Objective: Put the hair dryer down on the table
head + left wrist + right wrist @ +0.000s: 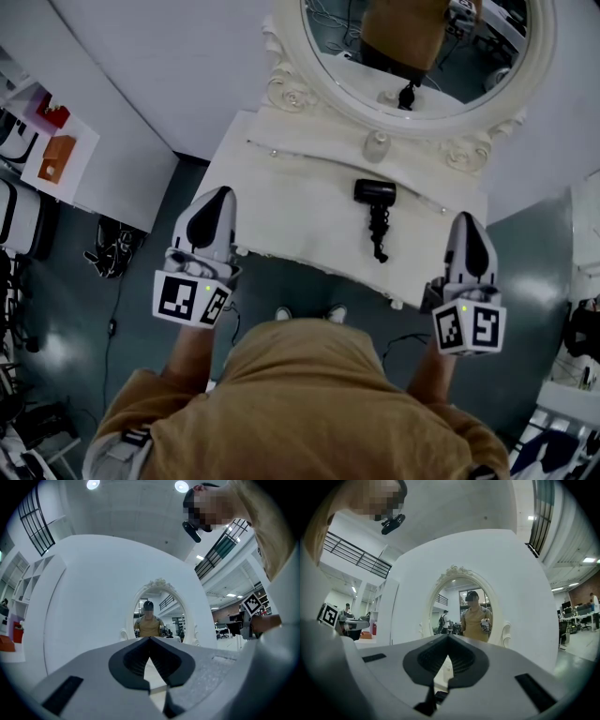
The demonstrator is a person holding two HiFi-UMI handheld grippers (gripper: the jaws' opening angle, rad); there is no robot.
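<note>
A black hair dryer (375, 191) lies on the white dressing table (291, 206), with its coiled cord (379, 234) trailing toward the front edge. Neither gripper touches it. My left gripper (220, 193) hovers over the table's front left corner, well to the left of the dryer. Its jaws meet at the tip with nothing between them (150, 640). My right gripper (465, 218) is held at the table's front right corner, to the right of the dryer and nearer to me. It is shut and empty too (448, 637).
An oval mirror (412, 56) in an ornate white frame stands at the back of the table and reflects the person. A white shelf (56, 155) with red and orange items is at the far left. Cables (112, 248) lie on the grey floor.
</note>
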